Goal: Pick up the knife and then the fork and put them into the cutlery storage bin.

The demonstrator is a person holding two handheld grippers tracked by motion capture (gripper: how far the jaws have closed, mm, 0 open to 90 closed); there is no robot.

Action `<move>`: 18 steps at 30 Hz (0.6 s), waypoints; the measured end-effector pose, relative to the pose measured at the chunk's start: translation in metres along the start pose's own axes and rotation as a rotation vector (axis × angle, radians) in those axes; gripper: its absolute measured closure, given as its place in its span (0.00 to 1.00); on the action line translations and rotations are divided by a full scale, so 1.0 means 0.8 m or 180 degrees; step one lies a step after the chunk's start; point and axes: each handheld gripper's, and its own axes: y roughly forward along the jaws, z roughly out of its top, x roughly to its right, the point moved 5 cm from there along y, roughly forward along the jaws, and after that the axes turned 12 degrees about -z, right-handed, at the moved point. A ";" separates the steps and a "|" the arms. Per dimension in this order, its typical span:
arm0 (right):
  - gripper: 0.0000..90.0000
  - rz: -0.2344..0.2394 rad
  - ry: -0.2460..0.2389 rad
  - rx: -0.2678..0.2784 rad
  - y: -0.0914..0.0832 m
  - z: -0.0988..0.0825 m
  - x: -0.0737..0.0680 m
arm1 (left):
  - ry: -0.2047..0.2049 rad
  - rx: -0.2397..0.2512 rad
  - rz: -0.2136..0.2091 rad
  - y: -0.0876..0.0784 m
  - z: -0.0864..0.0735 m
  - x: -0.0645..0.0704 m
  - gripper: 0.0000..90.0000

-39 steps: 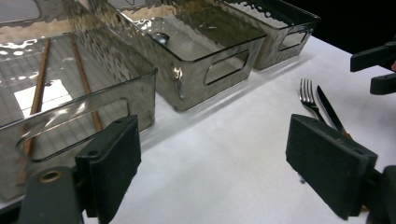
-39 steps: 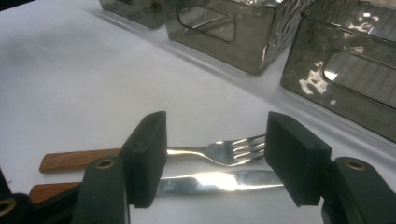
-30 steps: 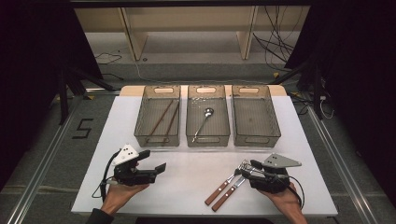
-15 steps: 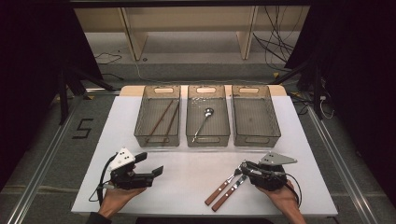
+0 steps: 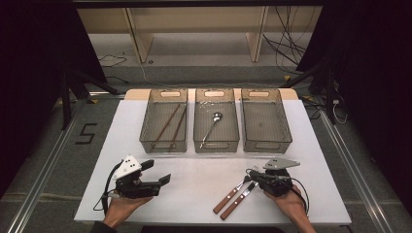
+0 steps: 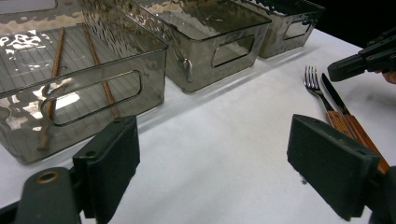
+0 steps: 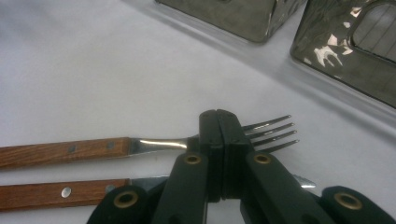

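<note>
A fork [image 5: 232, 195] and a knife [image 5: 241, 196], both wooden-handled, lie side by side on the white table [image 5: 194, 194] at the front right. My right gripper [image 5: 251, 175] is at their metal ends. In the right gripper view its jaws have just been closing and now meet pad to pad [image 7: 219, 126] across the fork's neck [image 7: 161, 143]. Nothing shows between the pads. The knife [image 7: 56, 193] lies just nearer. My left gripper [image 5: 156, 172] rests at the front left, open and empty [image 6: 219, 163], facing the fork [image 6: 312, 83] and knife [image 6: 337, 99].
Three clear bins stand in a row at the back of the table. The left bin [image 5: 163, 145] holds chopsticks [image 5: 170, 122], the middle bin [image 5: 216, 145] holds a spoon [image 5: 212, 127], and the right bin [image 5: 267, 144] looks empty. White tabletop lies between the two grippers.
The right gripper's jaws have closed from apart to touching at the fork's head end. The left gripper has stayed put.
</note>
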 end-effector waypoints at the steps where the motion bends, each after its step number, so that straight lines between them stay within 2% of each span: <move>1: 1.00 0.0005 -0.0014 0.0003 0.001 0.000 0.000 | -0.0002 0.0000 -0.0006 0.000 0.000 0.000 0.18; 18: 1.00 0.0004 -0.0116 -0.0282 0.017 -0.009 -0.004 | 0.0031 -0.0035 -0.0005 0.002 -0.002 0.001 0.18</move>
